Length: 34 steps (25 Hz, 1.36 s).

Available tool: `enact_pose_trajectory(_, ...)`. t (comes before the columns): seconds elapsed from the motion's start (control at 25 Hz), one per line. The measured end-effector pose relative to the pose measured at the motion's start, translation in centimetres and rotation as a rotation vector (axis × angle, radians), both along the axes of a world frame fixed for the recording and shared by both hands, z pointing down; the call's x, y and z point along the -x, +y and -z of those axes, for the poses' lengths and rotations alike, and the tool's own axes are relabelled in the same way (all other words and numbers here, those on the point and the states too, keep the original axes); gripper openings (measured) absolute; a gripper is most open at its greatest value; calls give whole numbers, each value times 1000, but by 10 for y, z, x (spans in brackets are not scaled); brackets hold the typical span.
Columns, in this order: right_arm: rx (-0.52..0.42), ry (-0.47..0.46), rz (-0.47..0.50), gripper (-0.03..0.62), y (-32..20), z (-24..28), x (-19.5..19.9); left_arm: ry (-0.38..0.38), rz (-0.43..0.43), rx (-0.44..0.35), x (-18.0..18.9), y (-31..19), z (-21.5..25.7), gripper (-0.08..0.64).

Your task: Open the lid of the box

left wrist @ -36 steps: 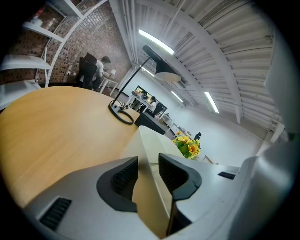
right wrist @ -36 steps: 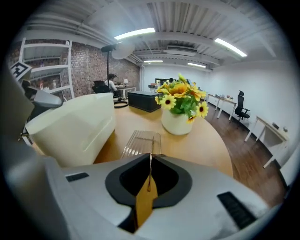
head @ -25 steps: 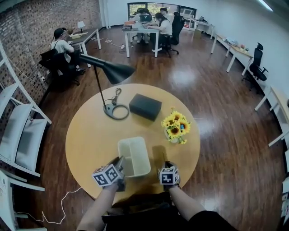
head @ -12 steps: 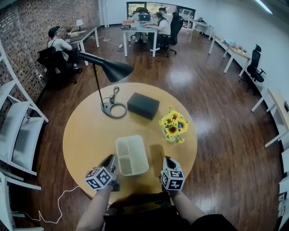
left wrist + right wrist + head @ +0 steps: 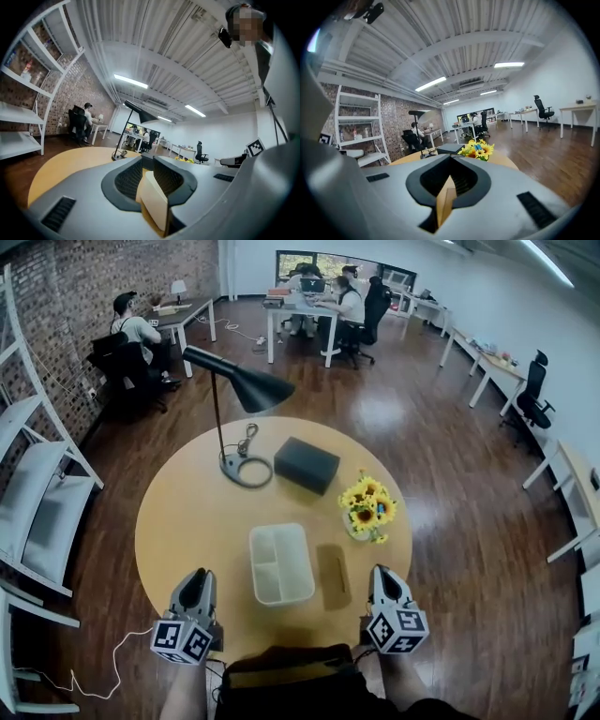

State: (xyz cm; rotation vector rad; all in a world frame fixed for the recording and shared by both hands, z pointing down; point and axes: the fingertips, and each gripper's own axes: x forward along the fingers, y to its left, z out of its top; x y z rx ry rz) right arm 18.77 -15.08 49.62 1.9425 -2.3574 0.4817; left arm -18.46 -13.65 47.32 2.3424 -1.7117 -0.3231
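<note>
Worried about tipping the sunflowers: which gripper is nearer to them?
Right. The right gripper is at the table near edge, just short of the sunflowers; the left gripper is across the white box, farther off.

Right gripper: fingers closed together, nothing between them. Beyond, on the round desk: sunflowers near the right edge, dark box just left of them, lamp further left. Background: white shelf, seated person, office chair.
</note>
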Motion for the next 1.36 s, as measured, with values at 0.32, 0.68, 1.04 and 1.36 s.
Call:
enact_pose_trajectory(0.32, -73, -3, 36, 0, 7, 24, 14, -9, 63, -13, 37, 31, 6, 55)
enact_pose_trajectory(0.68, -66, -23, 95, 0, 12, 22, 28, 69, 80, -59, 41, 44, 19, 55)
enact_pose_trajectory(1.04, -58, -17, 146, 0, 21, 23, 46, 100, 60, -50, 26, 54, 16, 55)
enact_pose_trajectory(1.36, -52, -3, 116, 0, 18, 19, 36, 103, 55, -38, 28, 54, 13, 55)
